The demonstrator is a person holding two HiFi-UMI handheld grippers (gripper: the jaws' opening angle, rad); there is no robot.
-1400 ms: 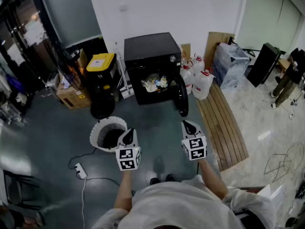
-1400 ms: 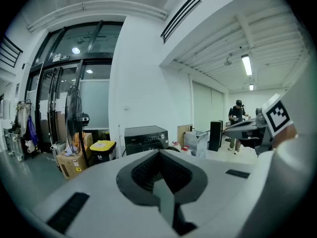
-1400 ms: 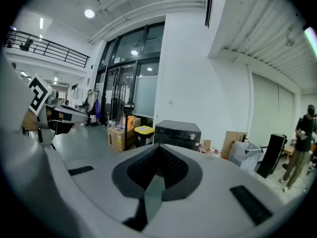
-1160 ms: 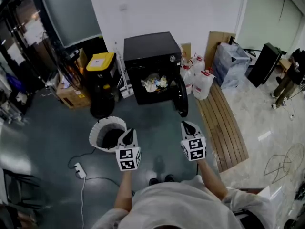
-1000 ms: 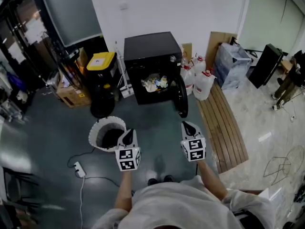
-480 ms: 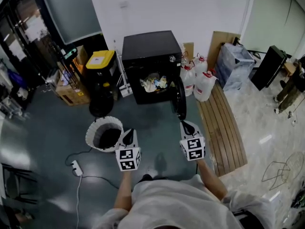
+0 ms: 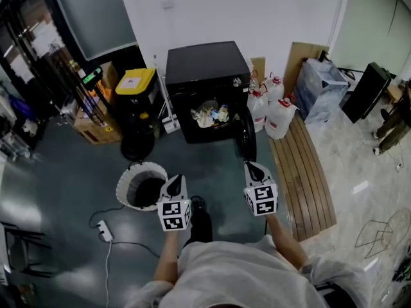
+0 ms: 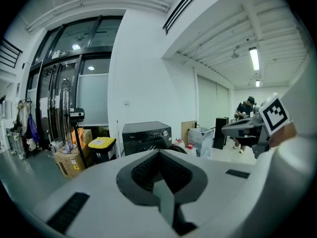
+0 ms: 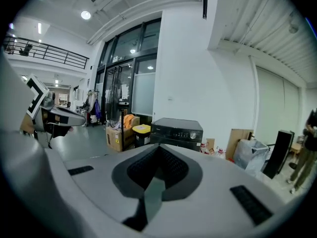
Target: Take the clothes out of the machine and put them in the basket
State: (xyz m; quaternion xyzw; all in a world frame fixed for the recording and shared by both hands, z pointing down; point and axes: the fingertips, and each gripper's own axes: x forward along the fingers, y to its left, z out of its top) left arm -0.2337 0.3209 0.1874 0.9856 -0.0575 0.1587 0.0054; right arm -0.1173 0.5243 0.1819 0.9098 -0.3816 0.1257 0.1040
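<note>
Nearest, the left gripper (image 7: 176,179) and the right gripper (image 7: 250,167) are held side by side above the floor (image 7: 70,172), both pointed toward the machine (image 7: 205,63). The left gripper's jaws are seen pressed together with nothing between them, and the right gripper's jaws are likewise closed and empty. The white basket (image 7: 125,179) is stood on the floor just left of the left gripper. Farther on, the black machine is set against the back wall. Its round door (image 7: 248,140) is swung open to the right, and the clothes (image 7: 211,113) are heaped inside the drum.

Dark floor (image 7: 64,165): black machine (image 7: 207,76), white basket (image 7: 130,171) near it, power strip (image 7: 102,230), wooden slats (image 7: 308,172) at right
</note>
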